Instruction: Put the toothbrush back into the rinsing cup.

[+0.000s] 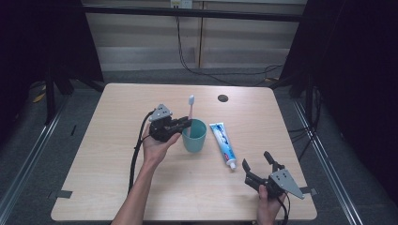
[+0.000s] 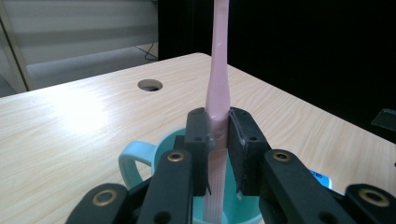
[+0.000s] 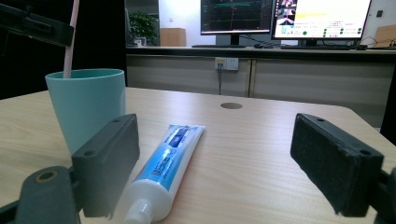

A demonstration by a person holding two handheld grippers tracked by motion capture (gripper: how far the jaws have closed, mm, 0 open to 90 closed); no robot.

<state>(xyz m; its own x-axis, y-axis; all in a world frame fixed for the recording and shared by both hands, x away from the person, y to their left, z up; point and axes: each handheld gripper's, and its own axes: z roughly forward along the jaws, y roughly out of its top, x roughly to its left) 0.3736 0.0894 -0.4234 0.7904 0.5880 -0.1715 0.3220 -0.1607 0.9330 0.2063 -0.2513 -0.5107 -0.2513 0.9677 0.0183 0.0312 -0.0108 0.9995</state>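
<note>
**Operator:** Between the left gripper's [image 1: 184,125] fingers [image 2: 200,140], what is the condition of the load?

**Technician:** The fingers are closed tight on the pink toothbrush [image 2: 218,70], clamping its handle on both flat sides. The brush stands near upright, bristle end above the fingers, lower end below them inside the teal cup [image 1: 194,135]. The cup sits on the counter [image 1: 117,140] directly beneath the fingers, its handle [image 2: 133,161] towards the camera in the left gripper view.

**Operator:** Failure modes at this station?

**Technician:** Three are likely. First, the handle tip may catch the cup wall; a sideways pull would then tip the light cup over. Second, release from this near-vertical attitude lets the brush fall against the rim, and a long brush in a shallow cup may lever out onto the counter. Third, the fingers hang close over the rim, so any further descent may strike it.

**Operator:** And to the right of those fingers?

**Technician:** The toothpaste tube [image 1: 223,143] lies flat just beside the cup, cap [image 3: 140,212] pointing at the right gripper [image 1: 258,166]. That gripper's fingers [image 3: 338,161] stand wide apart, holding nothing, with the cap just ahead of them. A toppled cup would likely roll onto the tube. An approach started from here risks pushing the tube along the counter instead of bracketing it.
</note>
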